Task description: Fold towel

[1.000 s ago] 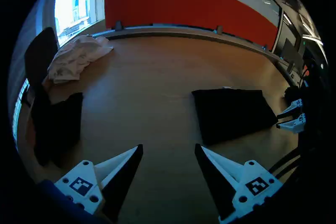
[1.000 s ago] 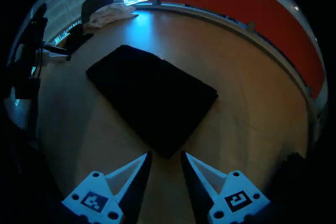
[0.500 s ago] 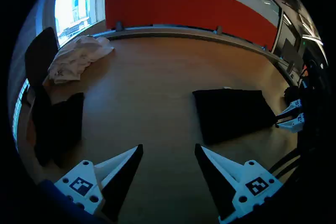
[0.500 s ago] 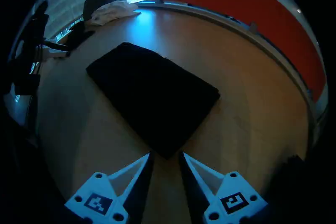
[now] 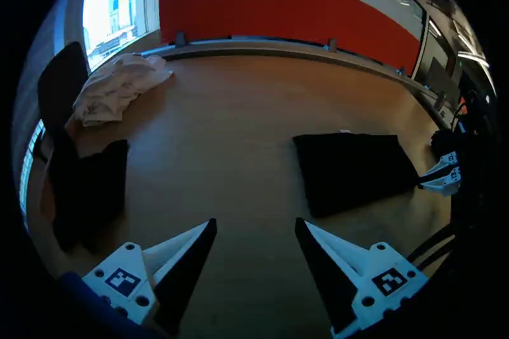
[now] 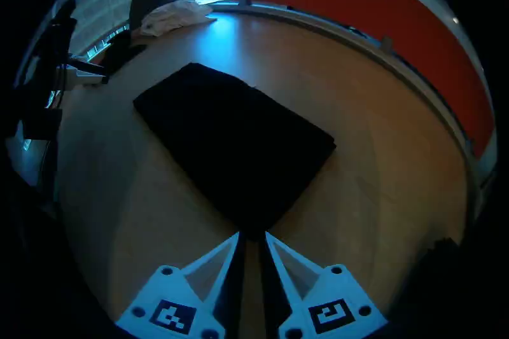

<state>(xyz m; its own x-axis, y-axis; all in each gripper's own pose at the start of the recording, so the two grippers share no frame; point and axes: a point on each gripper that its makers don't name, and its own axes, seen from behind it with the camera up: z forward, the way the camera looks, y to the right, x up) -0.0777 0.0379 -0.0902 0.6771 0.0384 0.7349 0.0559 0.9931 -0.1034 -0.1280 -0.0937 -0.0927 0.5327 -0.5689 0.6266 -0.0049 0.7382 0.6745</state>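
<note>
Left gripper (image 5: 254,220): jaws wide, over bare wood surface (image 5: 242,116), well apart from the towel (image 5: 350,170). Right gripper (image 6: 252,236): jaws narrow, tips at the towel's near corner; can't tell if they pinch it. Towel is black, folded flat, mid-surface. Beyond the towel: crumpled white cloth (image 5: 114,88) at the surface edge by a dark chair (image 5: 60,78), then red partition (image 5: 286,11) and window (image 5: 118,2).

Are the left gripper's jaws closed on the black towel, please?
No, the left gripper has its jaws wide open over the table, the black towel lying ahead.
</note>
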